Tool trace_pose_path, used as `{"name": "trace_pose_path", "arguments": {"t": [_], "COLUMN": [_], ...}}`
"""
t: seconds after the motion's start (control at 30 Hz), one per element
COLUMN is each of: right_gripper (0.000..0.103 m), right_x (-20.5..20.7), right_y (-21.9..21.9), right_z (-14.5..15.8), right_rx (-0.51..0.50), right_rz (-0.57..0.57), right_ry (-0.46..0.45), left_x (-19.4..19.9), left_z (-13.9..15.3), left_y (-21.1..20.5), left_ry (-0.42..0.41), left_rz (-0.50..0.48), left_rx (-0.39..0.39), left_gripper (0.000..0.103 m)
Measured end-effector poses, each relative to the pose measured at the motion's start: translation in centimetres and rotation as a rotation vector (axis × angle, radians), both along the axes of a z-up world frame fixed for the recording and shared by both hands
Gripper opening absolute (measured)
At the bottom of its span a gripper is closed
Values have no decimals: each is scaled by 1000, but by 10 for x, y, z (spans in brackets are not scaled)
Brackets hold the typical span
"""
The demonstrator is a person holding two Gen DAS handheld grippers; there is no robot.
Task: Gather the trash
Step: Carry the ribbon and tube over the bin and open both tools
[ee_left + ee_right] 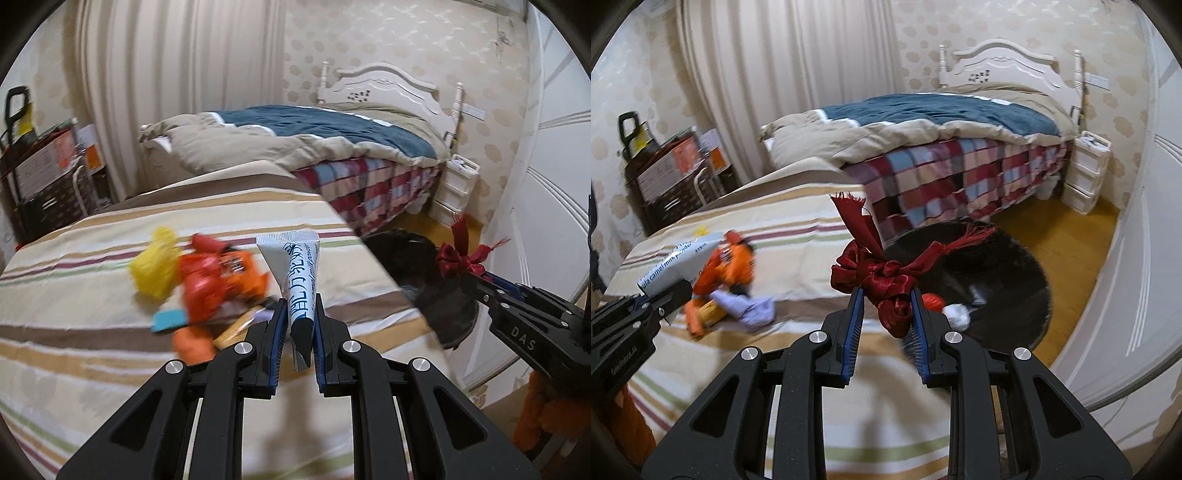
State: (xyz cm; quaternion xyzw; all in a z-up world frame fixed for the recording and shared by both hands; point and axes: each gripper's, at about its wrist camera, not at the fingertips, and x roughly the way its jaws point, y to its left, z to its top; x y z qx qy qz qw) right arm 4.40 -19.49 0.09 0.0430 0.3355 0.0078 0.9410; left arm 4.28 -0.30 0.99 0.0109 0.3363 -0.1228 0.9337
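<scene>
- Well, the striped bed (110, 332) bears a loose heap of wrappers (207, 284): light, crinkly, best pinched at an edge.
- Beside it lies a dark round rug (1015, 266).
- Left gripper (300, 314) pinches a flat, slippery sachet (301, 273) by its lower end.
- Right gripper (886, 302) clamps a soft, limp red ribbon (882, 277) at its knot.
</scene>
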Motion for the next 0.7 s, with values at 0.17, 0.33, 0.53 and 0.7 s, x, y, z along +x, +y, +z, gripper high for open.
{"name": "trace_pose_path", "arguments": {"t": [0.17,0.33,0.53,0.7], "right_gripper": [24,24,25,25], "right_x": [16,29,49,64], "right_y": [-27,-43,-59,-73], "right_z": [-3,-9,-19,-29], "right_rx": [2,-6,-10,-7], "right_rz": [-55,-91,-117,-135], "right_ry": [5,14,31,49], "left_x": [23,44,67,82], "left_z": [-9,-19,-31,-40], "left_y": [-34,-64,-97,-118], "left_ry": [11,31,56,71], "left_rz": [-42,-71,-99,-120], "left_rx": [11,25,49,72], "left_gripper": [15,15,15,15]}}
